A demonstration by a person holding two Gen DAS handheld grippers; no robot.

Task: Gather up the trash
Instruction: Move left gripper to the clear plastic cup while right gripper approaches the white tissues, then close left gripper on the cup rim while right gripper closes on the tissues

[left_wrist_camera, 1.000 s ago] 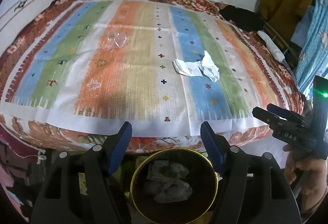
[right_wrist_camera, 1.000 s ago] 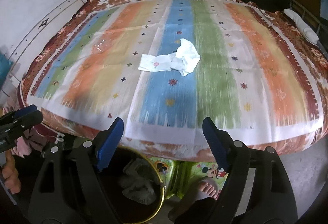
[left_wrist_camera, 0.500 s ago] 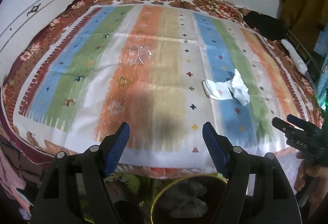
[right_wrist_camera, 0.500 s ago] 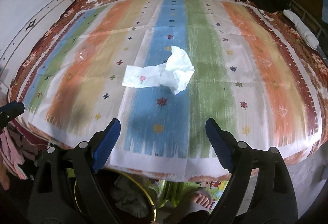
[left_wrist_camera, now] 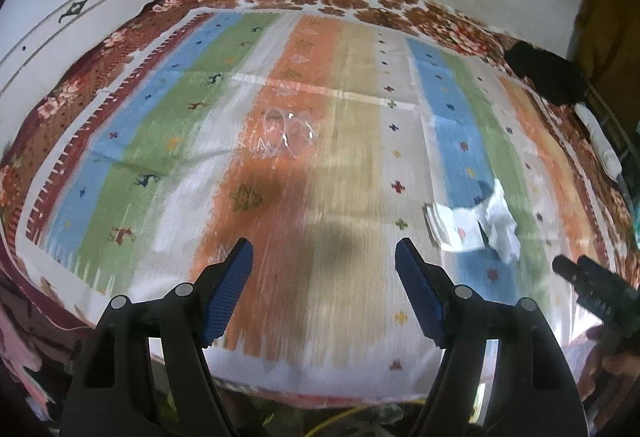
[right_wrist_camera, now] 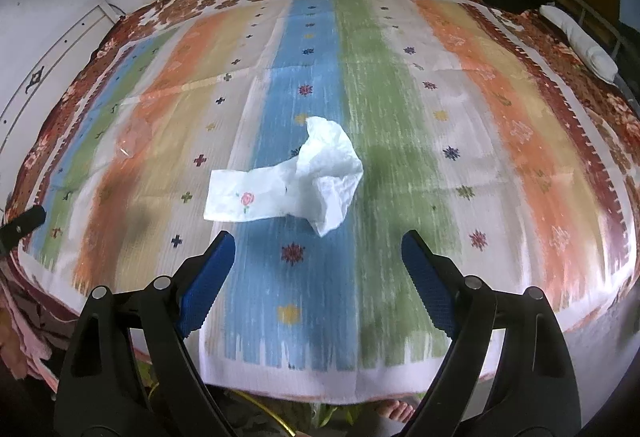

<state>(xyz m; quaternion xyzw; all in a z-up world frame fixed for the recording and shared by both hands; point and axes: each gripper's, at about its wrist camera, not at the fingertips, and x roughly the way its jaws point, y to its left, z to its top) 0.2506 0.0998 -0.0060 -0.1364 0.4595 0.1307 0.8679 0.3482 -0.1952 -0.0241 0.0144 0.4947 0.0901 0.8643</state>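
Tongs spread wide over a bed draped in a striped blanket point(right_wrist_camera: 400, 141): my right tongs point(right_wrist_camera: 318, 263) hang above the blue stripe with nothing between their blue pads, their jaws having just been opening, and the crumpled white tissue point(right_wrist_camera: 296, 183), printed with a small pink rose, lies on the blanket just beyond the tips, slightly toward the left pad. My left tongs point(left_wrist_camera: 324, 269) are also wide and empty over the orange and tan stripes. A clear plastic wrapper point(left_wrist_camera: 286, 131) lies flat on the orange stripe well ahead of them, almost in line with the gap. From the left wrist view the same tissue point(left_wrist_camera: 476, 225) sits off to the right, between my two tools, with the tip of my right tongs point(left_wrist_camera: 592, 289) showing at the frame edge. At the bottom of both views only a thin yellow rim point(right_wrist_camera: 276, 419) of a container peeks out below the bed edge; its contents are hidden.
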